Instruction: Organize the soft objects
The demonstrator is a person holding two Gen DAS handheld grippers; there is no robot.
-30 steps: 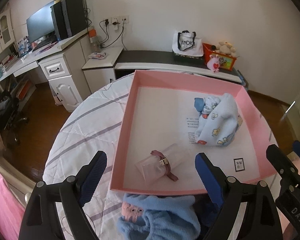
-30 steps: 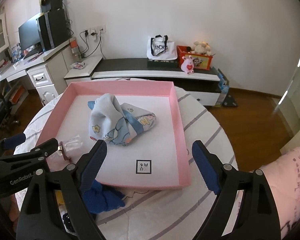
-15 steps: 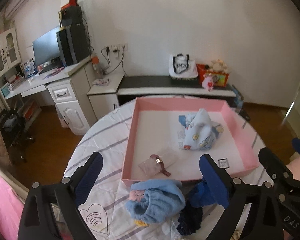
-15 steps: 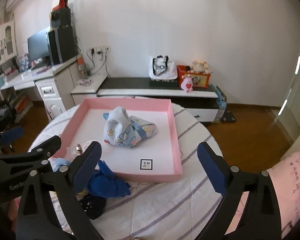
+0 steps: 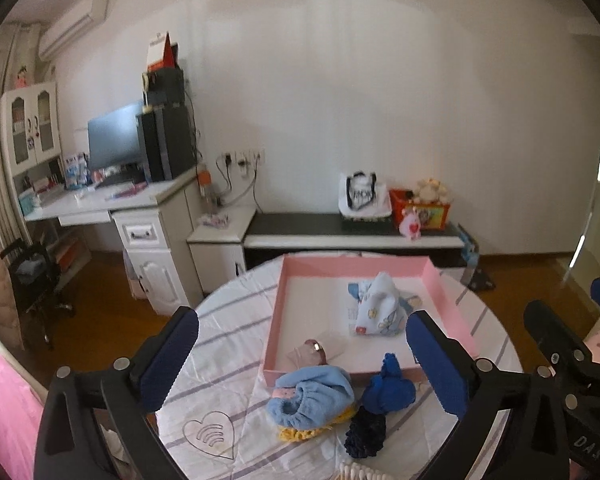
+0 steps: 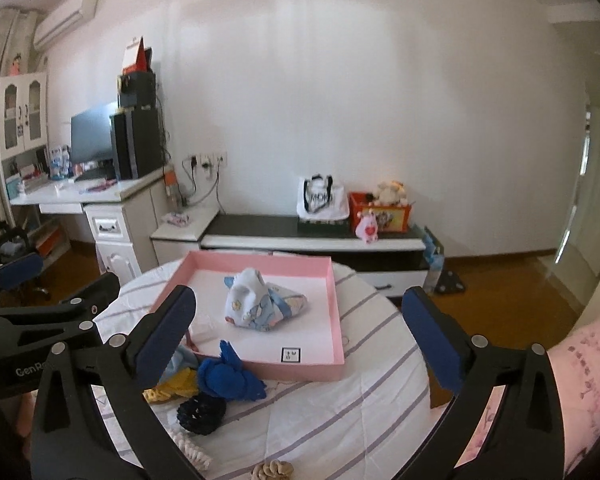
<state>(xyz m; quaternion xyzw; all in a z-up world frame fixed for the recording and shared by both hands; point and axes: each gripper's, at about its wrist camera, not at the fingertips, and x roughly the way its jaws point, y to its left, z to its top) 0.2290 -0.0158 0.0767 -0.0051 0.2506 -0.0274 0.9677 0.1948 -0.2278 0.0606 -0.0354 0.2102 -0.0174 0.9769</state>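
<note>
A shallow pink tray (image 5: 444,292) (image 6: 338,316) sits on the round table and holds a printed light-blue cloth bundle (image 5: 378,310) (image 6: 256,304) and a clear pouch with a pink band (image 5: 316,351). In front of the tray lie a light-blue fleece item (image 5: 312,398), a royal-blue cloth (image 5: 390,388) (image 6: 230,376), a yellow knit piece (image 5: 300,432) (image 6: 178,386) and a dark navy scrunchie (image 5: 366,430) (image 6: 202,412). My left gripper (image 5: 302,360) and right gripper (image 6: 300,344) are both open and empty, held high above the table's near side.
The round table (image 6: 360,400) has a white striped cover with a heart logo (image 5: 210,434). A cream braided piece (image 6: 190,450) and a tan knot (image 6: 272,470) lie at the near edge. A desk with monitor (image 5: 116,144) and low cabinet (image 5: 352,236) stand behind.
Both grippers have risen and pulled back from the tray, so the tray looks smaller and the loose soft items in front of it have come into view. Both stay open.
</note>
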